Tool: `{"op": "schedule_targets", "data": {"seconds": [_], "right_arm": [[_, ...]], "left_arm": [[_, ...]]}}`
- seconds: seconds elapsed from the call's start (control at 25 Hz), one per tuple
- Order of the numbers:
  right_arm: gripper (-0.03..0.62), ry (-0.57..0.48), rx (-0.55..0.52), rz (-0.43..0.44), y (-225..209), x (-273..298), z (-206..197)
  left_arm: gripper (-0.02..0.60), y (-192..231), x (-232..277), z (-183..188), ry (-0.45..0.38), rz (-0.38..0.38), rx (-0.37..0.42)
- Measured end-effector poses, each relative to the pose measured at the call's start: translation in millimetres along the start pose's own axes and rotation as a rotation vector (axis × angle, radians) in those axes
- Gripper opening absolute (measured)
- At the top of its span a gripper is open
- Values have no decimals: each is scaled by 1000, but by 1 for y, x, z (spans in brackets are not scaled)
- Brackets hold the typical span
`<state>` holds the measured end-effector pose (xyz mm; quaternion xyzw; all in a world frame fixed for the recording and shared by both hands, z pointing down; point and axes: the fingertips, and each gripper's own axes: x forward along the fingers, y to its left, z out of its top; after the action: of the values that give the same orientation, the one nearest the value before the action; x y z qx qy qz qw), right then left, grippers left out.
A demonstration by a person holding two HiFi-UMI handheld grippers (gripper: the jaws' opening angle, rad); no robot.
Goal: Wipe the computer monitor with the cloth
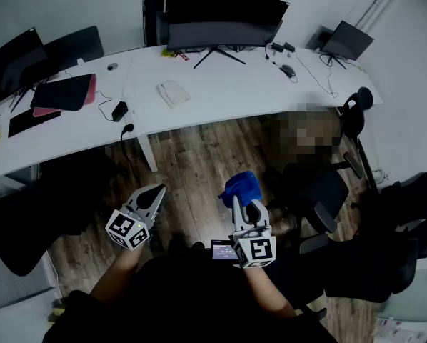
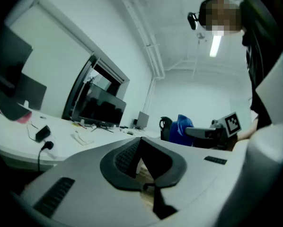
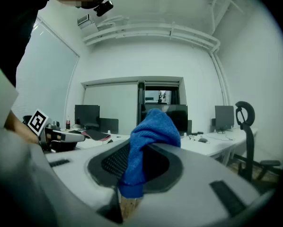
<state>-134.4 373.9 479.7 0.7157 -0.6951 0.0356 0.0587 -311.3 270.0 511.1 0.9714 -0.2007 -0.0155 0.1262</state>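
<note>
Right gripper (image 1: 244,204) clamped on crumpled blue microfibre cloth (image 1: 240,186), left gripper (image 1: 155,193) closed on nothing, both above brown wooden floor (image 1: 192,156), well apart from wide black computer monitor (image 1: 224,21) on white counter (image 1: 220,84)

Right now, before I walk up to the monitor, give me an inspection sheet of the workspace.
Surface: white desk, curved.
Job's things: monitor at the desk's far edge; blue cloth in the right gripper.
Clutter: white folded item, dark laptop, power adapter, mouse.
Grippers: right gripper fingers shut on the cloth; left gripper shut, nothing in it; both over the floor, short of the desk.
Cables: adapter lead over the desk's front edge; thin cables near the mouse.
Surroundings: wood floor, office chair, another monitor at right.
</note>
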Motion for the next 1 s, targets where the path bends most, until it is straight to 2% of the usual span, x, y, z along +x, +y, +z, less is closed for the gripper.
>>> {"op": "schedule_targets", "data": {"seconds": [0.2,0.68,1.0], "right_arm": [[69,-15,1,-3,-15,-7,2],[69,-51,43,-31,-46,-27,1],[69,-45,56,-31,-74,-30,-11]], "left_arm": [[-5,6,5,26,-70,64,5],[-5,-29,38,35,-67,19,52],[-5,-49,63,35,-67,27,77]]}}
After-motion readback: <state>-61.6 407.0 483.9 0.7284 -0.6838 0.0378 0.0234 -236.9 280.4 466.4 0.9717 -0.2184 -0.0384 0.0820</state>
